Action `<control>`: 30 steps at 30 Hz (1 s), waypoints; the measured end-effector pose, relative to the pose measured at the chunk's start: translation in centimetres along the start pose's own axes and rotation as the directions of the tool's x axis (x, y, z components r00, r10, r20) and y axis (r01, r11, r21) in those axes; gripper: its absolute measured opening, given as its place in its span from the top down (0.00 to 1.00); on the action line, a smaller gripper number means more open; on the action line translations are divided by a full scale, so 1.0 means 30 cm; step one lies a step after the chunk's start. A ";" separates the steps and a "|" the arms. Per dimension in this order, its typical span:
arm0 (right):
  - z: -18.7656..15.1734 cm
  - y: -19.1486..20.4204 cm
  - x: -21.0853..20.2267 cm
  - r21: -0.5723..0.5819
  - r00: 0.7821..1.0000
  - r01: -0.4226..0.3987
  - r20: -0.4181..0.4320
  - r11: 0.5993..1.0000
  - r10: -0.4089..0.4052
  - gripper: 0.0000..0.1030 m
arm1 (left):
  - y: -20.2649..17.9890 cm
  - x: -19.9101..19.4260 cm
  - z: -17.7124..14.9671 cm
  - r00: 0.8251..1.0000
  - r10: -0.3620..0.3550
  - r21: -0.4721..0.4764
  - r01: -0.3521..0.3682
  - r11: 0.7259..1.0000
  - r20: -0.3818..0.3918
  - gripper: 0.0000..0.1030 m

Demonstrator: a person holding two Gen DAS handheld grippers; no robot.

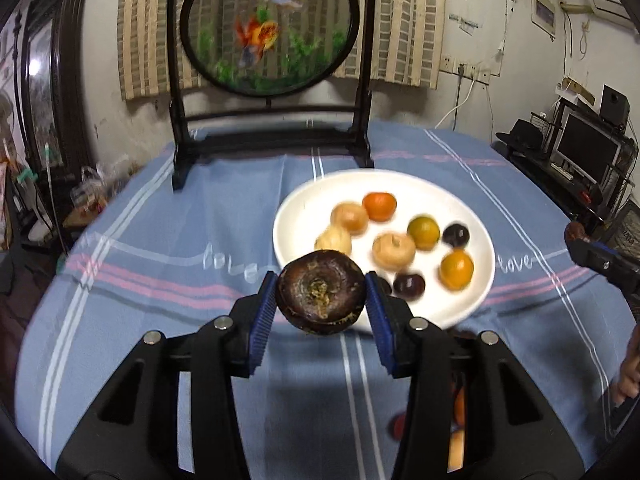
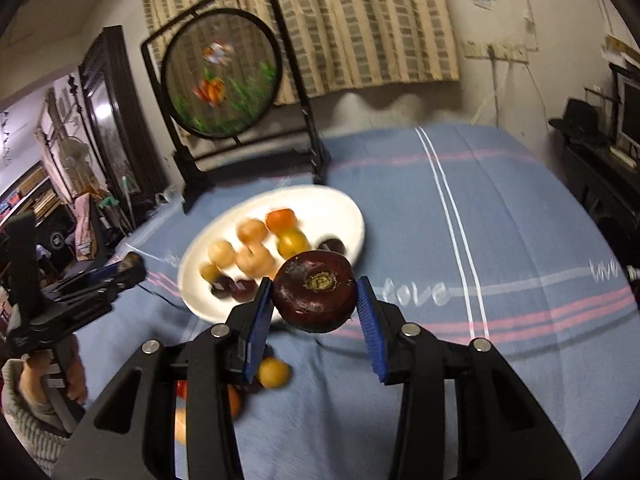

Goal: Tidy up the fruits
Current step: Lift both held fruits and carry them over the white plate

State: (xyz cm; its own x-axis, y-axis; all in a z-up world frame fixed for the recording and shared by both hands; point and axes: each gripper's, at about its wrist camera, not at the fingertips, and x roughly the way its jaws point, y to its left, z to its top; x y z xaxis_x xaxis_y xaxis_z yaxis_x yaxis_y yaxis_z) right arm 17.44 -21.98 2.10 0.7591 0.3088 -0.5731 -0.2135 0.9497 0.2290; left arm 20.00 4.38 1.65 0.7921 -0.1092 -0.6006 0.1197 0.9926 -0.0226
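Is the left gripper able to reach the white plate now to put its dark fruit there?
Probably yes. The left gripper is shut on a dark fruit, and the white plate lies just ahead of it. Nothing stands between them, and bare places remain among the fruits on the plate.

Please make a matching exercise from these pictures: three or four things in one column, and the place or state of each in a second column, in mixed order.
Things:
1. dark brown round fruit
2. bright orange round fruit
3. round goldfish screen in a black frame
4. small yellow fruit

Places:
A. on the white oval plate
B. standing behind the plate
C. on the blue striped cloth, off the plate
D. clamped in the left tool

Pairs: 1-D, 2-A, 3-B, 4-C
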 end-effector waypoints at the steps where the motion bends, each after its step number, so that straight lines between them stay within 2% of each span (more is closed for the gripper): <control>1: 0.029 0.010 0.004 -0.008 1.000 -0.002 0.003 1.000 0.002 0.59 | -0.006 0.002 0.016 1.000 0.001 0.004 -0.001 1.000 0.007 0.57; 4: 0.127 0.048 0.048 -0.032 1.000 0.001 0.017 0.999 -0.001 0.59 | -0.031 0.030 0.070 1.000 -0.005 0.003 0.005 1.000 0.023 0.57; 8: 0.174 0.062 0.164 -0.007 1.000 -0.021 -0.003 1.000 0.021 0.59 | -0.044 0.119 0.083 1.000 -0.031 -0.026 0.031 0.999 0.003 0.57; 15: 0.154 0.068 0.405 -0.016 0.993 -0.025 -0.120 1.000 0.023 0.59 | -0.055 0.280 0.037 0.993 -0.051 -0.015 0.050 0.999 -0.105 0.57; 23: 0.190 0.007 0.556 0.028 0.987 -0.004 -0.158 1.000 0.009 0.58 | -0.078 0.334 0.025 0.990 -0.041 0.021 0.044 0.999 -0.137 0.56; 26: 0.182 -0.001 0.617 0.038 0.980 -0.014 -0.199 0.999 0.021 0.58 | -0.082 0.345 0.018 0.989 -0.033 0.029 0.038 0.999 -0.147 0.55; 27: 0.178 -0.005 0.627 0.042 0.978 -0.014 -0.205 0.999 0.022 0.56 | -0.081 0.342 0.019 0.989 -0.026 0.031 0.031 0.999 -0.143 0.47; 28: 0.177 -0.009 0.631 0.044 0.979 -0.010 -0.204 0.999 0.019 0.51 | -0.079 0.338 0.020 0.990 -0.021 0.030 0.025 0.999 -0.137 0.36; 29: 0.178 -0.010 0.625 0.046 0.980 -0.004 -0.197 0.999 0.013 0.33 | -0.075 0.329 0.025 0.992 -0.014 0.027 0.018 0.999 -0.125 0.32; 30: 0.183 -0.012 0.610 0.047 0.985 0.001 -0.172 0.999 0.007 0.31 | -0.071 0.321 0.030 0.993 -0.011 0.024 0.014 1.000 -0.114 0.30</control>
State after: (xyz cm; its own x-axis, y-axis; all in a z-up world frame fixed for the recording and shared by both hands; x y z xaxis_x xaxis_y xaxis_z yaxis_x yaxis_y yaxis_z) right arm 34.79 -16.96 -4.17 0.6404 0.3199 -0.6983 -0.1838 0.9465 0.2651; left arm 27.90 1.18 -3.37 0.7174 -0.1130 -0.6874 0.1446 0.9894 -0.0117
